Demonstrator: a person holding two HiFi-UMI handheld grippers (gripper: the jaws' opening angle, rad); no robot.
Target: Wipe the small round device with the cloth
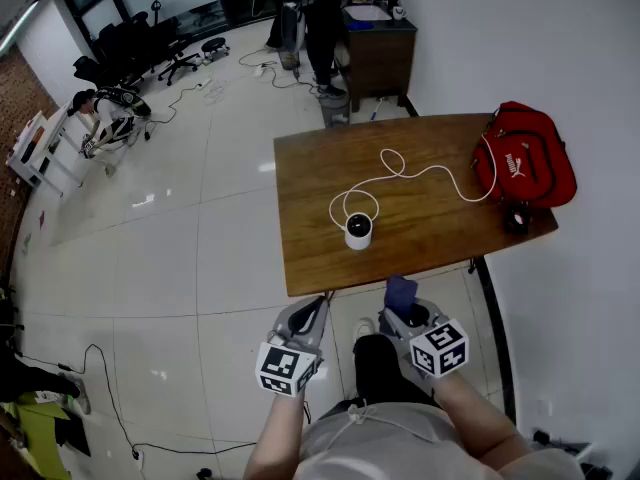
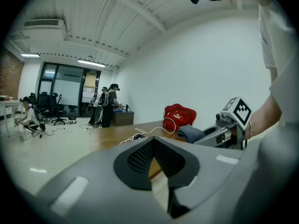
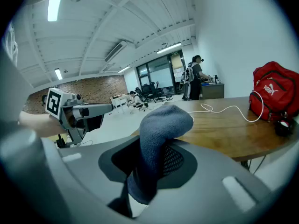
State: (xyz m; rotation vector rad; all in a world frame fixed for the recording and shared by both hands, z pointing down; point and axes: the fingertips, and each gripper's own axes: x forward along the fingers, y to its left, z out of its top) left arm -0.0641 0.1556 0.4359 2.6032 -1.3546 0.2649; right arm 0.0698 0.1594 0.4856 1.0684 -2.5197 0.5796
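Your right tool (image 1: 410, 313) is clamped on the cloth (image 1: 401, 290); left tool (image 1: 308, 316) is shut, empty. Small round device (image 1: 358, 230) sits ctr-frame on the worktop (image 1: 310, 258), both tools short of it. Risk: wiping w/o bracing may shove it or snag its cable (image 1: 400, 165) (looped just above).

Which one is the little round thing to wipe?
Look at the brown table. Near its front edge, far from the red bag, stands the device, a small cylinder. It is the only white thing standing there, with a white cord looping from it.

One table (image 1: 420, 253), one round device (image 1: 358, 230), one cloth (image 1: 401, 290), one bag (image 1: 523, 156).
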